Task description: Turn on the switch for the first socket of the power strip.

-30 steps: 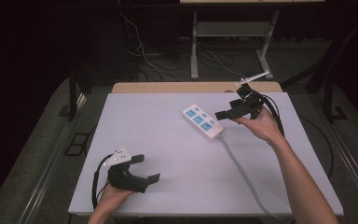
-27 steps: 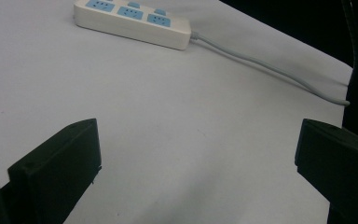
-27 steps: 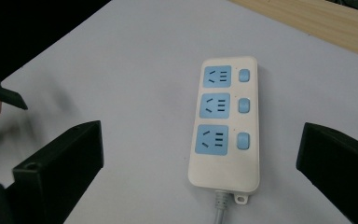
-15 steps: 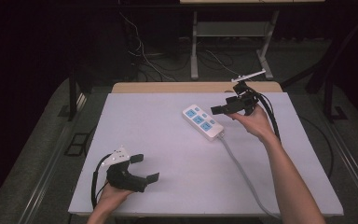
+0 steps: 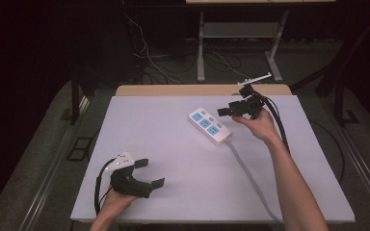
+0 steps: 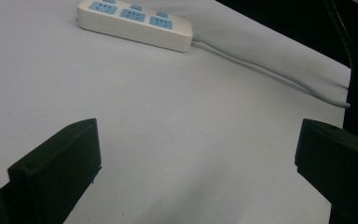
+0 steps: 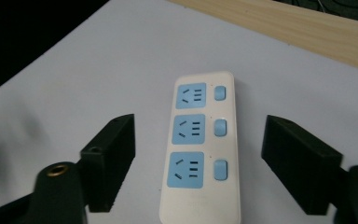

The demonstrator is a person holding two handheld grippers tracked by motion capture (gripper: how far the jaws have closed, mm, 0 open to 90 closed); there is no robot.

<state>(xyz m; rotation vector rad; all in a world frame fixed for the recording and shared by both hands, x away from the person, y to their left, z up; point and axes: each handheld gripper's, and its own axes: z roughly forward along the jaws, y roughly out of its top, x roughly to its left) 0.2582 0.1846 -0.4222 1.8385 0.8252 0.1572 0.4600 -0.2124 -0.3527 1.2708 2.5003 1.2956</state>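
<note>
the work looks to be at its start; the power strip (image 5: 210, 126) lies flat and untouched on the white bench (image 5: 173, 192), sockets up, its grey cable (image 5: 250, 178) trailing off toward the near right edge; nothing is plugged in and no claw has hold of it, so the grasp itself and whatever follows it are left to do.

the right claw (image 5: 223, 111) hovers at the far right of the bench, just beside the strip's far end and pointing left across it; its jaws have just been closing in from their widest, yet they stand spread and clear of the casing; in the right gripper view the strip (image 7: 200, 149) sits between the two black jaws, the three blue sockets and their switches running up the middle, with bench showing on either side, so the pads are not pressing.

the left claw (image 5: 149, 173) rests at the near left, well apart from the strip, jaws wide and empty; in the left gripper view the strip (image 6: 135, 21) lies far off.
</note>
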